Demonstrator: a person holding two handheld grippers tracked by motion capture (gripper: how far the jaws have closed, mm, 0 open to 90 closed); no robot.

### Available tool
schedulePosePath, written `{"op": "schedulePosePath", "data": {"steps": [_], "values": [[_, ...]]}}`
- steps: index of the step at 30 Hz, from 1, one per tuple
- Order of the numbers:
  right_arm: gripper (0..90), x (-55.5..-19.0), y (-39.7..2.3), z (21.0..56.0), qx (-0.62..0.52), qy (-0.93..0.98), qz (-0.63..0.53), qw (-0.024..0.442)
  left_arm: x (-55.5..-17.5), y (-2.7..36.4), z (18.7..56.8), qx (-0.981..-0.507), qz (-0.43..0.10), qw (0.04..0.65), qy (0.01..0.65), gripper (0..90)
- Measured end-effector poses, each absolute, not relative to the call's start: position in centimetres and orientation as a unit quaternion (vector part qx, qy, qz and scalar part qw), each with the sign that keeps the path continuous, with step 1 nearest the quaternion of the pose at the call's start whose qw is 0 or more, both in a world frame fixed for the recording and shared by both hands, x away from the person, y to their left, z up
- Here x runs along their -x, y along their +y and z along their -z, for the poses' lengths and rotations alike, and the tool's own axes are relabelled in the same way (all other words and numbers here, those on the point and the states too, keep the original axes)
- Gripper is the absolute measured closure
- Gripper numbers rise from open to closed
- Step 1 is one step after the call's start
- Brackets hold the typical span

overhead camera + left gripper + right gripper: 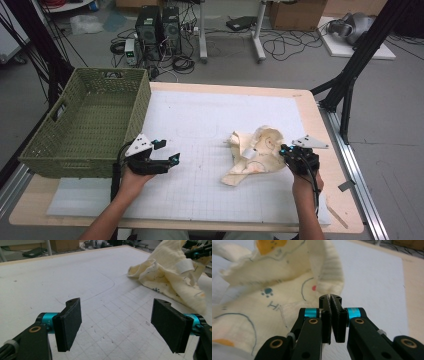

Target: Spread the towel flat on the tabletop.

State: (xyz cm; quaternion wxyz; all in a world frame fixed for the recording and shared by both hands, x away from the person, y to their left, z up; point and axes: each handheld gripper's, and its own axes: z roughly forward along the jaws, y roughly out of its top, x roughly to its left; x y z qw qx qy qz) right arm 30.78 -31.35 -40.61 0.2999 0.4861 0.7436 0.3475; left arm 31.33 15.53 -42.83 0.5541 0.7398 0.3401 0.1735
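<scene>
While the right gripper (285, 151) has its jaws pinched tight on the edge of the cream cloth (255, 152) at mid-right of the table (320, 125), the left gripper (167, 152) hangs w/ jaws wide, nothing btw them, near the green basket (87, 125).

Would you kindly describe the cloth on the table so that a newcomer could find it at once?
Start at the white gridded mat covering the table, then look to its right half, away from the green woven basket. There lies a crumpled cream cloth printed with small drawings and orange patches, the only soft thing there.
</scene>
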Motion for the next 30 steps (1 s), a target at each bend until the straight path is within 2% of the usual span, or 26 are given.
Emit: {"op": "schedulePosePath", "data": {"steps": [5, 10, 14, 18, 23, 27, 28, 30], "values": [[85.4, -30.7, -33.4, 42.6, -0.519, 0.748, -0.29, 0.294, -31.3, 15.5, 42.9, -0.741, -0.174, 0.553, 0.34, 24.8], [57.9, -29.5, -33.6, 42.7, -0.507, 0.736, -0.333, 0.299, -31.4, 15.5, 42.9, -0.74, -0.172, 0.553, 0.341, 24.8], [43.7, -28.6, -32.3, 41.3, -0.474, 0.73, -0.381, 0.312, -31.4, 15.4, 42.9, -0.742, -0.172, 0.553, 0.339, 24.9], [31.2, -29.2, -29.7, 40.2, -0.429, 0.741, -0.427, 0.291, -31.3, 15.3, 42.9, -0.742, -0.173, 0.553, 0.337, 24.9], [27.2, -31.7, -25.5, 41.4, -0.39, 0.791, -0.394, 0.26, -31.3, 15.4, 42.9, -0.74, -0.176, 0.554, 0.338, 24.9], [27.3, -33.8, -23.9, 43.5, -0.401, 0.811, -0.354, 0.235, -31.3, 15.5, 42.9, -0.74, -0.176, 0.554, 0.339, 24.9], [28.2, -34.2, -23.7, 43.9, -0.403, 0.814, -0.349, 0.229, -31.3, 15.5, 42.9, -0.741, -0.176, 0.553, 0.339, 24.9], [35.7, -34.9, -23.5, 44.6, -0.405, 0.819, -0.347, 0.213, -31.3, 15.6, 42.9, -0.741, -0.177, 0.551, 0.339, 24.9]]}}
